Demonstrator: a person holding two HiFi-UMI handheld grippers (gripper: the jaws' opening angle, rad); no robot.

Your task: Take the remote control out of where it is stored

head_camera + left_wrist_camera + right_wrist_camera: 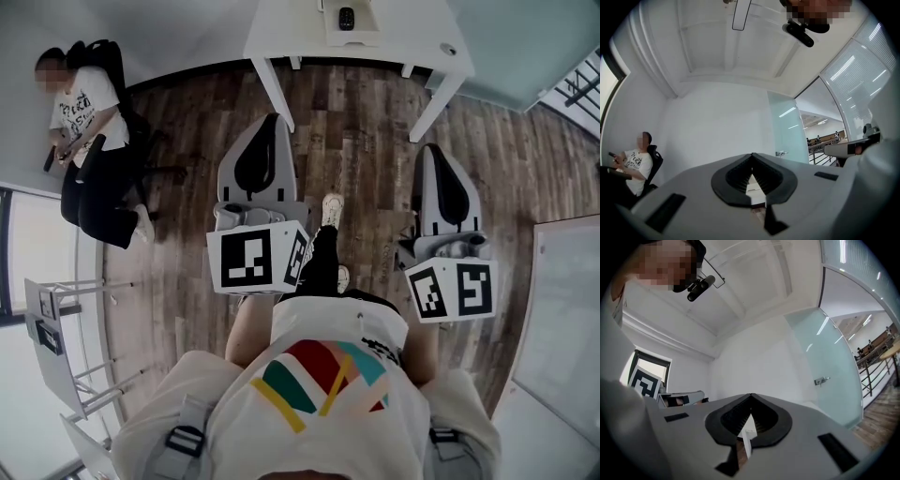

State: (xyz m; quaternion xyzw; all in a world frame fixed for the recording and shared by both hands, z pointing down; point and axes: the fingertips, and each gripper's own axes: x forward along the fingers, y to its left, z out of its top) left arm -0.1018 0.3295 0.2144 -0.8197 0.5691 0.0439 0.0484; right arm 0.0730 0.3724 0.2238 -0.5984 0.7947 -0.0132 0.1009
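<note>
- Jaws pressed together on both my left gripper point(272, 120) and my right gripper point(429, 150), nothing pinched in either.
- Small black oblong remote control point(346, 18) lies well ahead in a pale shallow tray point(367, 34) on the white table point(412, 37): 1 o'clock from the left jaws, 11 o'clock from the right, long axis 12-to-6. Left looks slightly nearer.
- Tray's far end is cut off at 12 o'clock; neither gripper view shows the remote.

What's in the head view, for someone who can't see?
A person looks down at the left gripper and right gripper, both shut, pointed at a white table where a black remote lies. Another person sits at the left.
</note>
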